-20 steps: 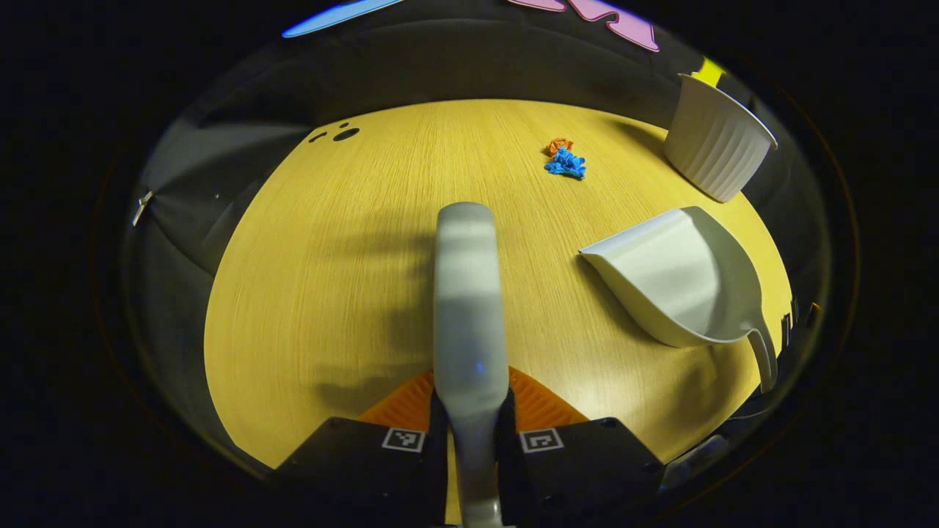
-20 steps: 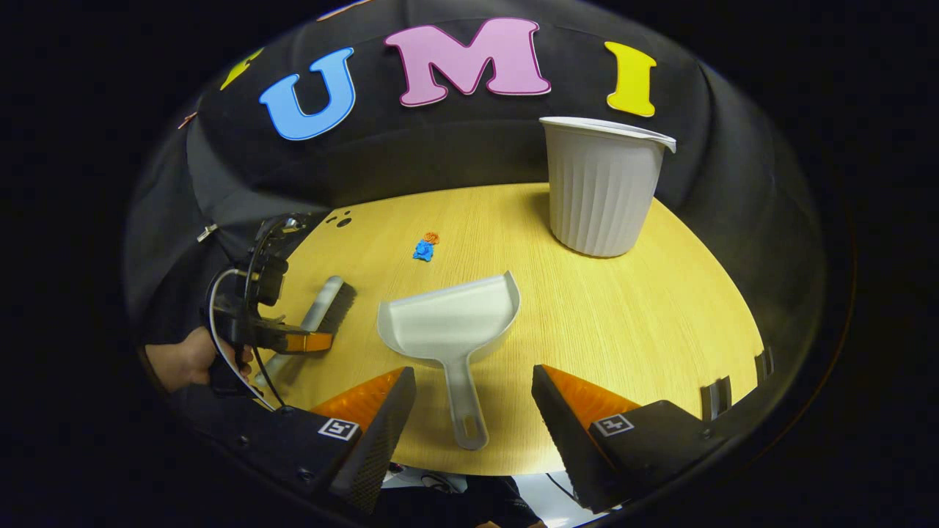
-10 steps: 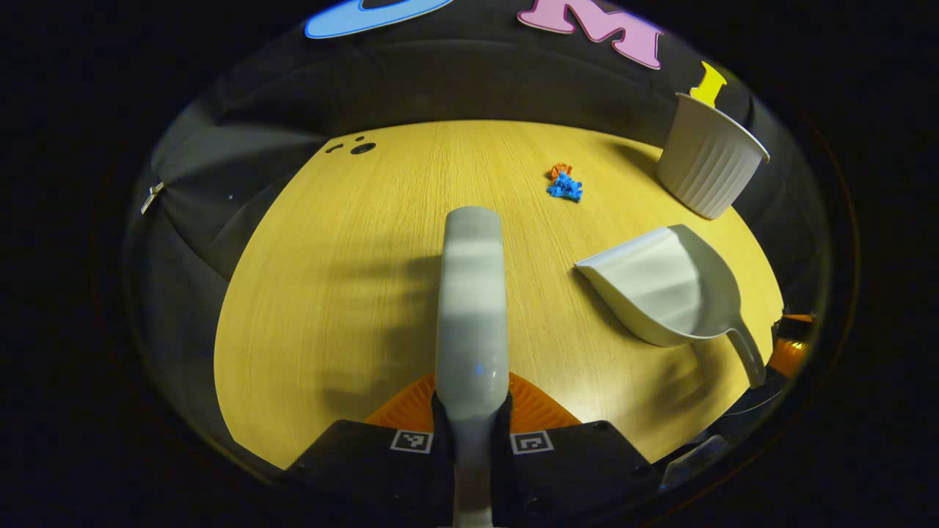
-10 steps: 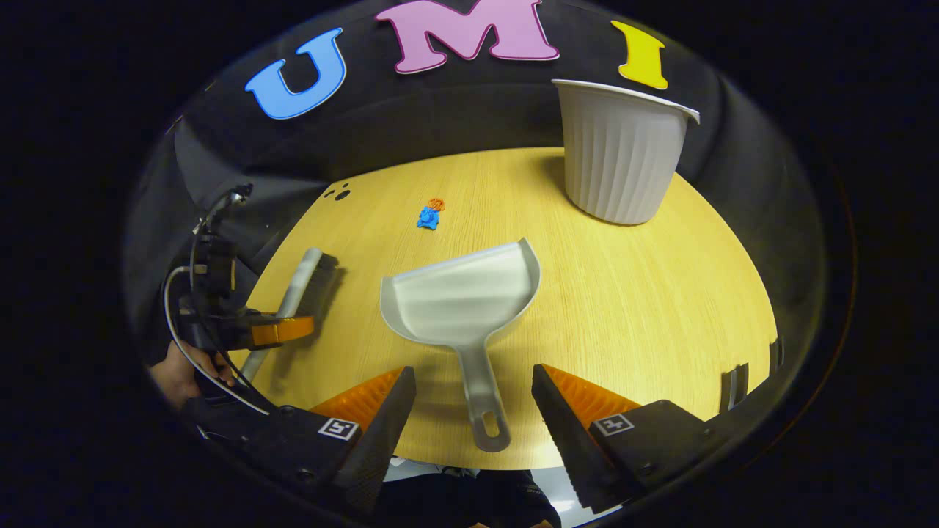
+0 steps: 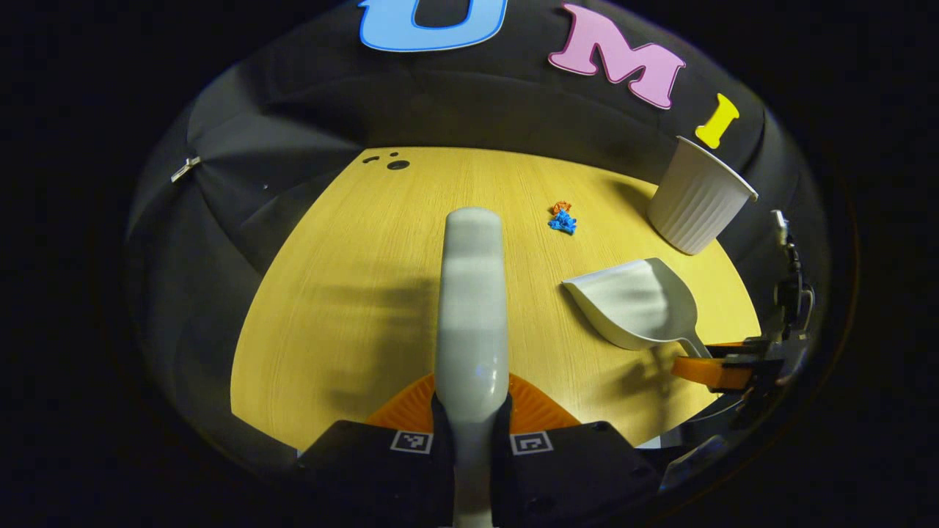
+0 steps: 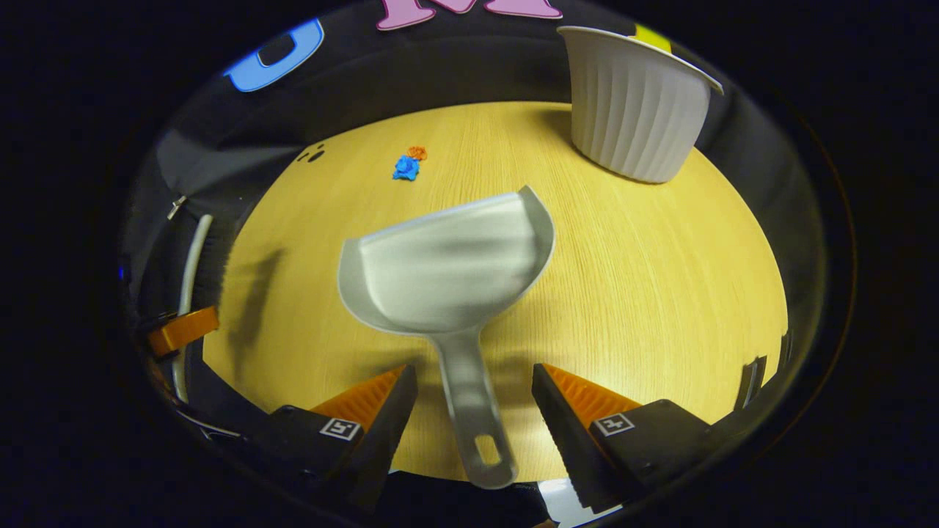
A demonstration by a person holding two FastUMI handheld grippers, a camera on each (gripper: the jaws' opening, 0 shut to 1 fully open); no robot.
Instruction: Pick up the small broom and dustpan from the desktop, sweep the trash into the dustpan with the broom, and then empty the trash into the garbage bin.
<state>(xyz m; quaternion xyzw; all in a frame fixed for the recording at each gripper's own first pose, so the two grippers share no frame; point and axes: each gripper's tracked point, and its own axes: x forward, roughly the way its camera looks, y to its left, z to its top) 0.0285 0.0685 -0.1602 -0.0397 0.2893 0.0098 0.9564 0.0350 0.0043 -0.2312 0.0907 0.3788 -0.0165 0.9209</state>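
My left gripper point(image 5: 472, 392) is shut on the white small broom point(image 5: 469, 301), which points forward and is held above the wooden desktop point(image 5: 352, 293). The grey dustpan point(image 6: 447, 268) lies flat on the desktop. Its handle point(image 6: 473, 411) runs between the fingers of my open right gripper point(image 6: 475, 389), with a gap on both sides. The trash, a blue scrap point(image 6: 405, 168) with an orange scrap point(image 6: 417, 152) touching it, lies beyond the dustpan, to the left. The dustpan point(image 5: 634, 304), trash point(image 5: 563, 222) and right gripper point(image 5: 722, 367) also appear in the left gripper view.
The white ribbed garbage bin point(image 6: 634, 103) stands upright at the back right of the desktop point(image 6: 660, 279), also seen as the bin point(image 5: 697, 196) from the left. The left gripper point(image 6: 180, 330) with the broom point(image 6: 192, 257) hangs at the desktop's left edge. Small dark holes point(image 5: 396, 163) mark the far left corner.
My left gripper has risen and drawn back with the broom. The right gripper has moved forward and down, so the dustpan handle now lies between its fingers.
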